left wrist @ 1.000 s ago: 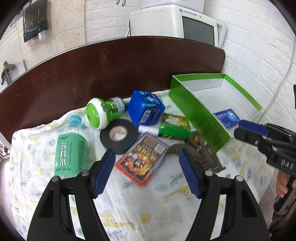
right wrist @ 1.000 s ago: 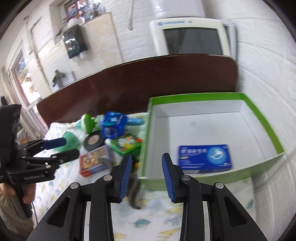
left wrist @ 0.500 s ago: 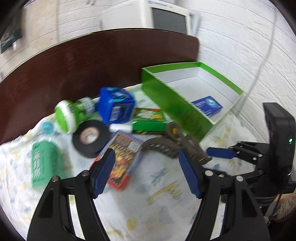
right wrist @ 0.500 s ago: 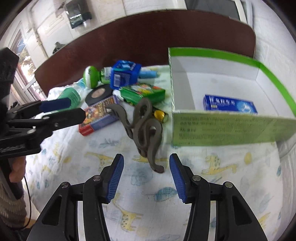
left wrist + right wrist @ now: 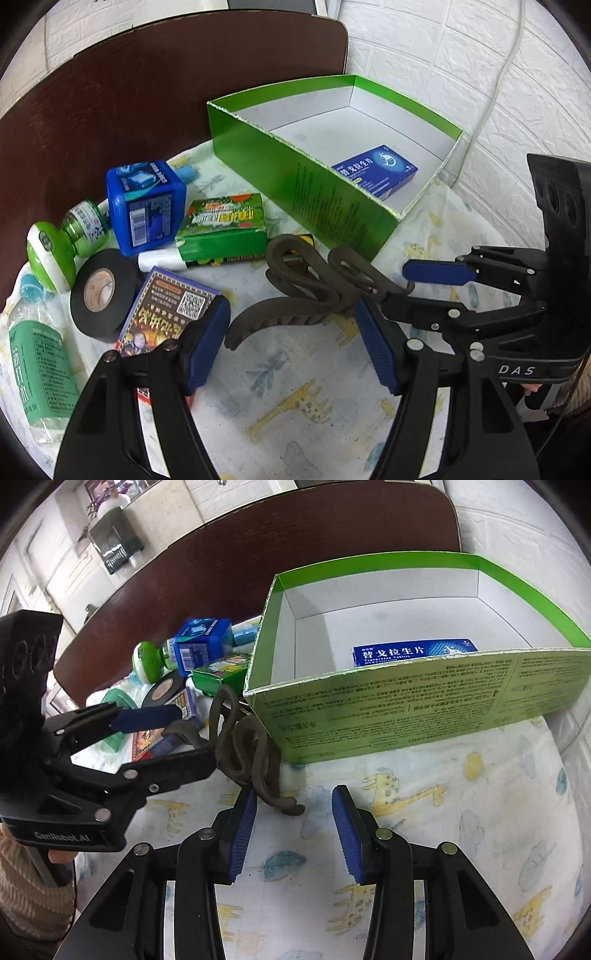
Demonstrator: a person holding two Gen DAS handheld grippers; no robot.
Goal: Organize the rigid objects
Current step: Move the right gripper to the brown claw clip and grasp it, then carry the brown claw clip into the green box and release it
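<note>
Both hand-held grippers close on dark rubber snake toy (image 5: 310,295), none gripping. Left hand-held gripper (image 5: 291,343) jaws apart, straddling tail. Right hand-held gripper (image 5: 295,830) just narrowed, head-end just ahead, nothing between.

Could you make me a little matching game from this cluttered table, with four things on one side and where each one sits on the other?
Things:
1. blue tablet box
2. black tape roll
3. dark wavy strap
4. water bottle

Places:
A. at the far left edge of the cloth, lying down
B. inside the green cardboard tray
C. on the cloth just in front of the tray, between the two claws
D. between the green-capped bottle and the red card pack

Pairs: 1-B, 2-D, 3-C, 4-A
</note>
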